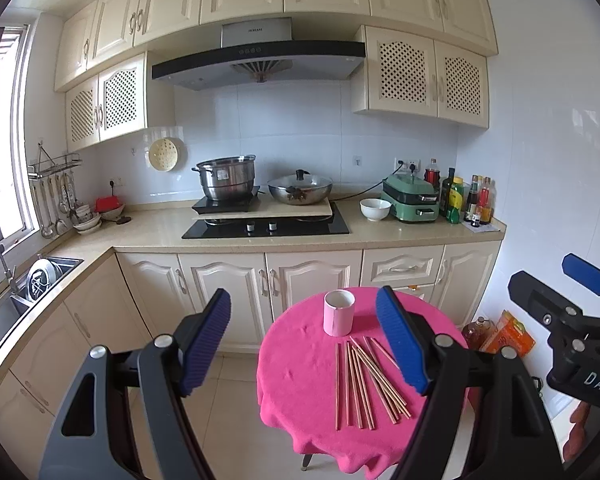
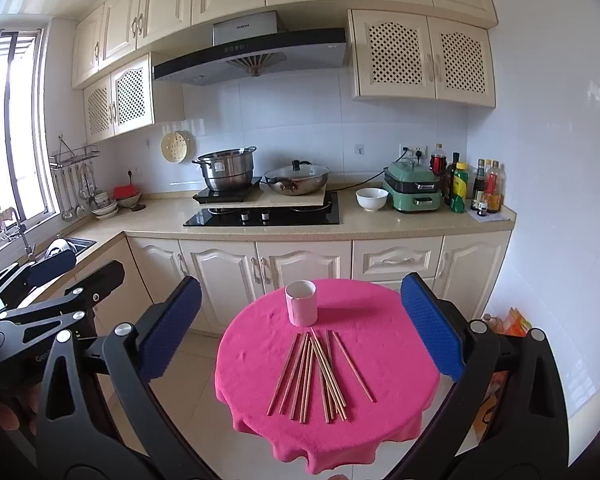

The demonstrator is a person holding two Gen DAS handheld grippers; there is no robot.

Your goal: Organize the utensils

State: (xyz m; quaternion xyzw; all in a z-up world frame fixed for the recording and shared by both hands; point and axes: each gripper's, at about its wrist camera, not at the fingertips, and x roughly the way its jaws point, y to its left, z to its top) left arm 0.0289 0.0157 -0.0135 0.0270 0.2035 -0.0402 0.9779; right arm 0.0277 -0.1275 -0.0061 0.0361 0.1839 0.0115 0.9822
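Several wooden chopsticks (image 1: 364, 380) lie loose in a fan on a small round table with a pink cloth (image 1: 300, 360). A pink-and-white cup (image 1: 339, 312) stands upright just behind them, empty as far as I can see. My left gripper (image 1: 304, 344) is open and empty, held above and in front of the table. My right gripper (image 2: 300, 328) is also open and empty, likewise short of the table. The chopsticks (image 2: 320, 376), the cup (image 2: 301, 303) and the table (image 2: 260, 360) show in the right wrist view too. Each gripper appears at the edge of the other's view.
Kitchen counter (image 1: 160, 232) behind the table with a hob, steel pot (image 1: 226, 178), wok (image 1: 300, 190), white bowl (image 1: 375, 209), green appliance (image 1: 412, 198) and bottles (image 1: 466, 200). Sink (image 1: 16, 304) at left. Bags and a bottle (image 1: 500, 334) on the floor at right.
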